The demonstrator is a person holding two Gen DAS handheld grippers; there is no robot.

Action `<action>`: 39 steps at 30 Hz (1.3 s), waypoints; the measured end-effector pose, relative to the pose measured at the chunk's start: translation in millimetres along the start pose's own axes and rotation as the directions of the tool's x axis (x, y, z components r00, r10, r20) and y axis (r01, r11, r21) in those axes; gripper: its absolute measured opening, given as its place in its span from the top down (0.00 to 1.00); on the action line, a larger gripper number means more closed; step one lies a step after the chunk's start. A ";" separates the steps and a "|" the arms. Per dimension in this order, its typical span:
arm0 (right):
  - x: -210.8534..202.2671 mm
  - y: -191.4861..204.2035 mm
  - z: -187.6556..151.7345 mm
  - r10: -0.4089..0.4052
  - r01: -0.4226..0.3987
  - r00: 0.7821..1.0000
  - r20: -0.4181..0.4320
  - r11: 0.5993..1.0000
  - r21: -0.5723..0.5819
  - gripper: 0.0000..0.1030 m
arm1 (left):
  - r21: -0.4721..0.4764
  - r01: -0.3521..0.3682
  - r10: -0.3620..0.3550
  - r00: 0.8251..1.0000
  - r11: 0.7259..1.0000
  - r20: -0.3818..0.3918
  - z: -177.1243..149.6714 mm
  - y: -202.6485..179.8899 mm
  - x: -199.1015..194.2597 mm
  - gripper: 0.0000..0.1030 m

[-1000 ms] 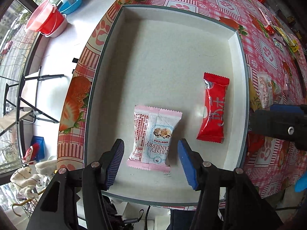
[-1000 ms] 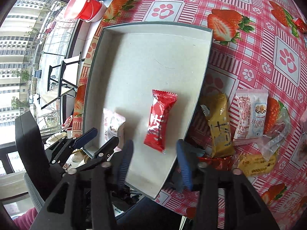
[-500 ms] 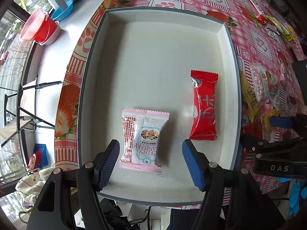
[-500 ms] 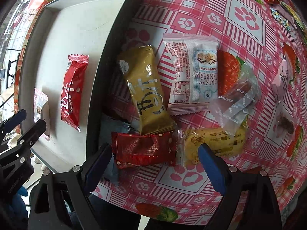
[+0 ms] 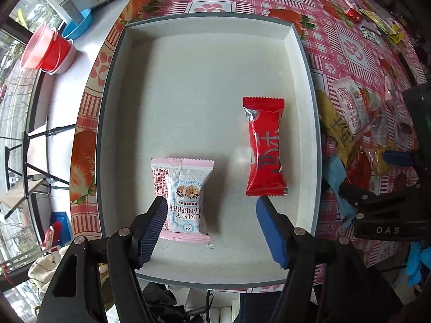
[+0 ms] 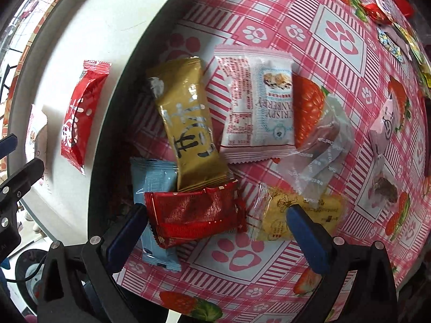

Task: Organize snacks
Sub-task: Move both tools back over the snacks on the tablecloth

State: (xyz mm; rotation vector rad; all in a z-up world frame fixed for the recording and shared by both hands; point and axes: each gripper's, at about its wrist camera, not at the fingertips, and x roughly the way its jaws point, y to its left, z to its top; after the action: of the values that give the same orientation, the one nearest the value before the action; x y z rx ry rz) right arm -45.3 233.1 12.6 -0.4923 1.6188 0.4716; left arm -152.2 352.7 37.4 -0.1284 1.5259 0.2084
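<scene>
Our right gripper (image 6: 215, 226) hangs low over the loose heap of snacks on the table (image 6: 336, 40), just beside the grey tray (image 6: 140, 86). Its fingers have just been opening and now stand spread wide, with the dark red packet (image 6: 196, 215) lying between them but not pinched. That packet rests on top of the pale blue packet (image 6: 153, 185), and the lower end of the gold packet (image 6: 188, 126) overlaps its upper edge; a yellow cookie packet (image 6: 272, 215) lies touching it on the far side, partly under one finger.

We judge the step in hand to be picking the next snack from this heap. To do it well, we should centre the fingers on the dark red packet alone, so that the blue one beneath and the yellow one alongside stay behind, then lower until the pads bracket the packet's body rather than its crimped ends. The foil will likely slip and crumple, so a firm close across the filled middle seems safest.

Our left gripper (image 5: 210, 226) hovers over the tray with fingers spread and holding nothing, above the pink cranberry crisp packet (image 5: 183, 196). The red packet (image 5: 265, 148) lies apart to its side, leaving plenty of bare tray floor for the next one.
</scene>
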 end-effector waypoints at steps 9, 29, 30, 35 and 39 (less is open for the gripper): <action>5.7 -86.8 -23.9 0.000 0.001 1.000 -0.007 0.988 0.152 0.00 | 0.124 0.030 -0.033 0.999 0.992 0.025 6.0 -48.7 -14.9 0.30; 12.1 -298.2 -157.9 0.058 -0.069 0.998 0.039 0.901 0.428 0.00 | 0.553 0.048 -0.084 0.996 0.832 0.040 31.5 -207.6 -20.6 0.29; 7.1 -305.3 -158.8 0.075 -0.087 0.996 0.044 0.882 0.463 0.00 | 0.590 0.033 -0.078 0.996 0.807 0.050 26.5 -217.8 -20.4 0.29; 14.0 -361.8 -183.6 0.131 -0.130 0.991 0.037 0.824 0.551 0.00 | 0.712 -0.015 -0.062 0.995 0.703 0.082 4.8 -258.0 -8.5 0.28; 26.9 -372.2 -209.6 0.202 -0.187 0.978 0.044 0.776 0.602 0.00 | 0.765 -0.044 -0.045 0.994 0.642 0.095 -5.0 -281.3 5.1 0.28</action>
State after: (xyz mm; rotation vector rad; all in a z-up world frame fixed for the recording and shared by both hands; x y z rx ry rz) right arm -6.9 -193.0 0.0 0.1614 1.7414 0.0739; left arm -96.5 77.4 18.9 0.5659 1.3889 -0.4519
